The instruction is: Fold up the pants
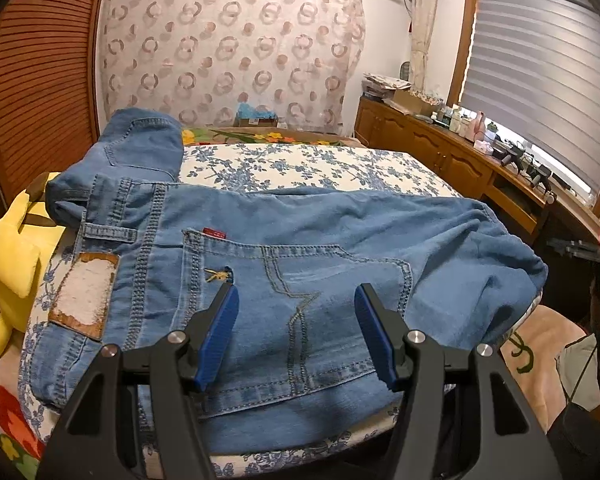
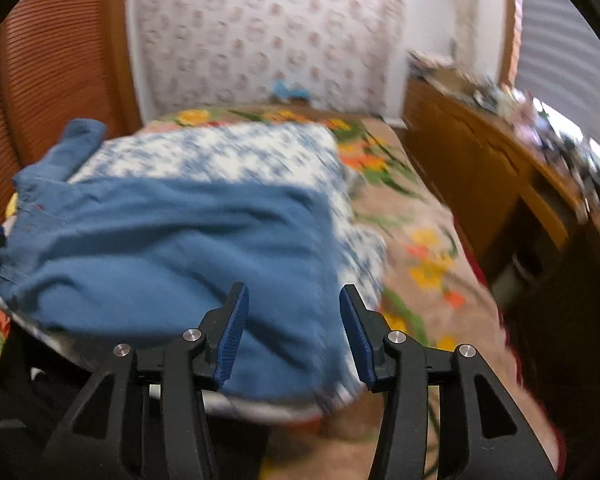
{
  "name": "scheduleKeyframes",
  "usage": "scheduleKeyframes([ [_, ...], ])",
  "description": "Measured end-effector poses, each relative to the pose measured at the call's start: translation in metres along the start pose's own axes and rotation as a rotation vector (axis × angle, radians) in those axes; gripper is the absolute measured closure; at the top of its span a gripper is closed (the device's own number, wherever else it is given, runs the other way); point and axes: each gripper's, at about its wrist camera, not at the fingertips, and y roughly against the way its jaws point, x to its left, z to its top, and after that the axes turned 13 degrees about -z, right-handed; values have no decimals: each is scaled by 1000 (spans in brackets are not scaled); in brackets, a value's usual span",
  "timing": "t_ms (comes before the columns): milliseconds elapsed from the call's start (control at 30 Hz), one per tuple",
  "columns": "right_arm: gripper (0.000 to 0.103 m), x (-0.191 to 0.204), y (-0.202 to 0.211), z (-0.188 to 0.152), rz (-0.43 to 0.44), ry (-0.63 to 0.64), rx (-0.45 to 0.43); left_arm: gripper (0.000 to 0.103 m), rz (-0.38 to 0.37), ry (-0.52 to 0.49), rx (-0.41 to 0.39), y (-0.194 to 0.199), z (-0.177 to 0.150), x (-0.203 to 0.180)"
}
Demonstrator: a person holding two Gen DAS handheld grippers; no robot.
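pants (image 1: 284, 264): bunched blue jeans along the bed's (image 1: 300, 164) near edge, one part flopped up at the far left | left gripper (image 1: 296, 296): fingers apart, holding nothing, over the back pocket | right gripper (image 2: 292, 296): fingers apart too, blurry view | risk: I reckon grabbing one layer just drags the wrinkles, and the right end could slide off the edge

Bed (image 1: 380, 168) fills room middle. White sheet with blue flowers (image 1: 308, 166) on top of bed. Under it, tan blanket with orange and yellow flowers (image 2: 420, 240), showing at far end and right side. Blue jeans (image 1: 300, 248) lie flat on sheet, near front edge, waist end left, back pocket up. One part of jeans bunched up at far left. Yellow soft toy (image 1: 16, 256) at bed's left edge, just beside jeans.
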Motion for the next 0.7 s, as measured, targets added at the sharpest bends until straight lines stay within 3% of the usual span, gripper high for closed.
scheduleKeyframes([
  [167, 55, -20, -7, -29, 2, -63, 74, 43, -4, -7, 12, -3, -1, -3],
  [333, 55, -24, -16, -36, 65, -132, 115, 43, -5, -12, 16, -5, -1, -5],
  [367, 57, -23, -16, -36, 70, -134, 118, 43, -9, -14, 15, -5, -1, -5],
  [400, 75, -21, -17, -36, 62, -126, 130, 43, -12, -17, 14, -5, -2, -6],
  [433, 83, -17, -17, -36, 53, -114, 140, 43, -13, -18, 14, -5, -2, -6],
  [500, 92, -11, -12, -35, 47, -96, 122, 43, -12, -19, 14, -5, -2, -7],
  [700, 94, 6, 21, -11, 117, -59, -3, 43, -12, -13, 8, -2, -3, -8],
])
